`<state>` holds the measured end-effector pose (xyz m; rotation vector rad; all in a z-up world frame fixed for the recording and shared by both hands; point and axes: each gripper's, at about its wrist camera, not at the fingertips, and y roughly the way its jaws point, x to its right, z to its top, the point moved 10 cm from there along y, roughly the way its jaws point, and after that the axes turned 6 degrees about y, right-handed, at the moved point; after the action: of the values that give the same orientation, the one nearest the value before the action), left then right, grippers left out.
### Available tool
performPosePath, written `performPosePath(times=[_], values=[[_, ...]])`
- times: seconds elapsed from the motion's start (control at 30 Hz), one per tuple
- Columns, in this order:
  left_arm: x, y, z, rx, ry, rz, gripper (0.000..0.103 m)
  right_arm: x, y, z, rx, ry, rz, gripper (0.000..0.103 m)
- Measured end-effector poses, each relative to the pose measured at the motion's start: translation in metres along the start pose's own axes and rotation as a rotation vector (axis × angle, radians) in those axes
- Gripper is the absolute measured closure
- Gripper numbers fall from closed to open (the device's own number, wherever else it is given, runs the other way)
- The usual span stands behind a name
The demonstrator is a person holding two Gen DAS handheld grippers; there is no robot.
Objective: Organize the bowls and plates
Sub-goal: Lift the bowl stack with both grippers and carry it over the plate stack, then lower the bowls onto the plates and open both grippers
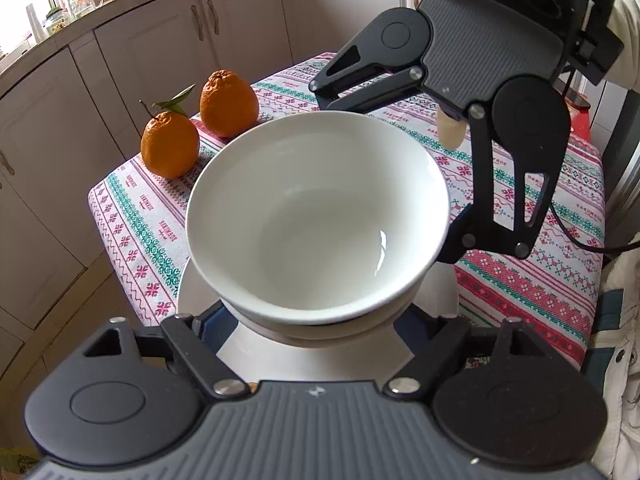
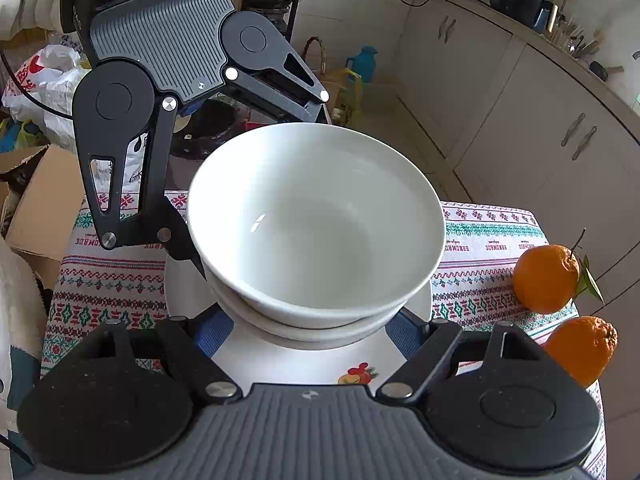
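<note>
Two white bowls are nested: the top bowl [image 1: 316,216] [image 2: 316,224] sits inside a lower bowl [image 1: 260,320] [image 2: 248,312]. The stack stands on a white plate [image 1: 248,352] [image 2: 280,360] with a fruit print, over a patterned tablecloth [image 1: 520,280] [image 2: 100,292]. My left gripper [image 1: 316,332] [image 2: 256,186] and right gripper [image 2: 308,332] [image 1: 396,176] face each other across the stack. The blue pads [image 1: 212,320] [image 2: 212,336] of each gripper hug the lower bowl's sides; the fingertips are hidden under the rim. I cannot tell whether the plate rests on the table.
Two oranges [image 1: 170,144] [image 2: 546,278] stand near one table corner. Kitchen cabinets [image 1: 152,52] line the wall beyond. A cardboard box [image 2: 40,208] and plastic bags [image 2: 44,80] lie on the floor past the other side. A person's sleeve [image 1: 624,60] shows behind the right gripper.
</note>
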<state>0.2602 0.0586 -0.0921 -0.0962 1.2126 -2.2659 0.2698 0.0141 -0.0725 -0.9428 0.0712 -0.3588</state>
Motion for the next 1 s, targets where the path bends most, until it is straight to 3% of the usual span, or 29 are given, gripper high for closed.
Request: performPosePath(times=[0.47,0.83,1.0], values=[[-0.002,0.004,-0.004,0.001,-0.021,-0.011,0.019,-0.002,0.013,-0.002,-0.01,0.015,0.029,0.017],[0.004,0.003,-0.006,0.016,-0.008,0.045,0.017,0.003,0.016,-0.006,-0.009,0.061,0.015,0.017],[0.009,-0.005,-0.012,0.026,-0.064,0.063,0.015,-0.003,0.007,-0.009,-0.001,0.071,-0.012,0.014]])
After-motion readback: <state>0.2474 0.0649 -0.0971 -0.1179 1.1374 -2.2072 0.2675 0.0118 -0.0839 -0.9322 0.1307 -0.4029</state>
